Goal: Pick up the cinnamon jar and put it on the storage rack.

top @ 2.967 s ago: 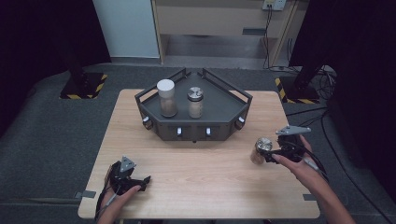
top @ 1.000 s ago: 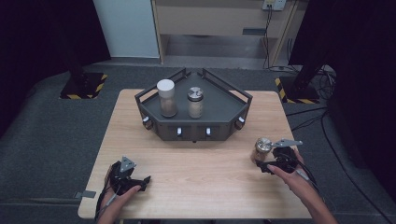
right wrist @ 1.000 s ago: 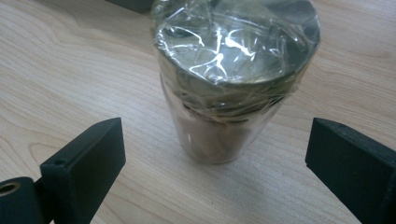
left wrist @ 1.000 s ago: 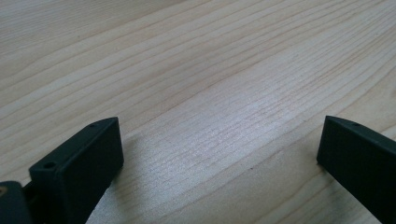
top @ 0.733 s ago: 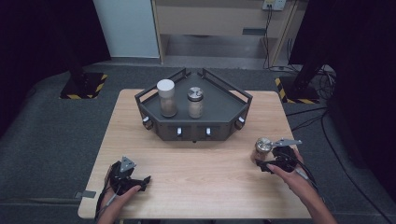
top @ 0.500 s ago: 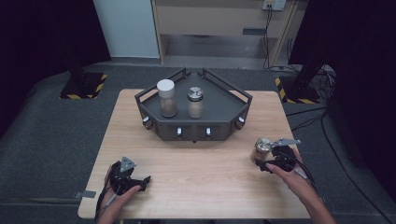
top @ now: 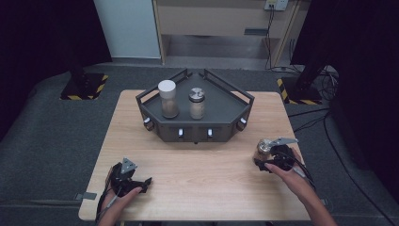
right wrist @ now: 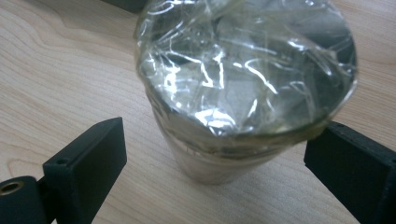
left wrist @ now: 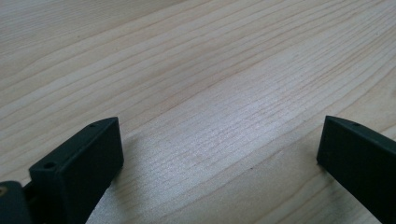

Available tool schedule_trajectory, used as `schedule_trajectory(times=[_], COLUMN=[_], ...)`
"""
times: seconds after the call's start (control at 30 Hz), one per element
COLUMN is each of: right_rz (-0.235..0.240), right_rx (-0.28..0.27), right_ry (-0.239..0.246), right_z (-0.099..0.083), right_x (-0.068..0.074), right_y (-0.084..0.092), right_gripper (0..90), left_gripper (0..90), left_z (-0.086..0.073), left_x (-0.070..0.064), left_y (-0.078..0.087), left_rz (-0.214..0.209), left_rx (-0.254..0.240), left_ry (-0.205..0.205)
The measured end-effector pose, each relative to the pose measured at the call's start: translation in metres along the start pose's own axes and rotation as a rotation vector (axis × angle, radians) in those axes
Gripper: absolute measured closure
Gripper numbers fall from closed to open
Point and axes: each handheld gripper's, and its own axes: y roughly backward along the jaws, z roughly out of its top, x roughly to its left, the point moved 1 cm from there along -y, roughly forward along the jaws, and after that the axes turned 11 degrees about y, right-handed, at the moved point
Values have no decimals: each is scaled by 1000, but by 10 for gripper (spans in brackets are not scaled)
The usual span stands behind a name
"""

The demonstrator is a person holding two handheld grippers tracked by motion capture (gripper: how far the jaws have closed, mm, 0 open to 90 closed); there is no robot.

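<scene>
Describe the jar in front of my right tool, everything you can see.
The jar is small, round and clear-walled with pale brownish contents, its top sealed in crinkled shiny plastic wrap. It stands upright on the wooden table at the right, apart from the tray. The right tool has it between open jaws: the left one stands clear, the right one is close to the rim, and contact there cannot be told.

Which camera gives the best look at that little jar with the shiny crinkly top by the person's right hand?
The right gripper view: the jar stands close up between that tool's open jaws, its foil-wrapped top plain. The high view shows the jar small, beside the right tool. The left gripper view looks at bare table.
</scene>
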Motion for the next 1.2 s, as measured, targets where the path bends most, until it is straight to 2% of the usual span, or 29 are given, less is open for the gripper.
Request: schedule_trajectory(times=[0.73, 0.93, 1.2], right_rz=[-16, -23, -21], right_rx=[3, 6, 0], right_ry=[4, 9, 5], right_z=[9, 10, 10], right_x=[1, 0, 0], right_y=[-9, -10, -14], right_gripper=[99, 157, 281], left_gripper=[0, 0, 0], left_z=[0, 0, 0], left_x=[0, 0, 0], left_y=[0, 0, 0], left_rz=[0, 0, 0], left_rx=[0, 0, 0], left_ry=[0, 0, 0])
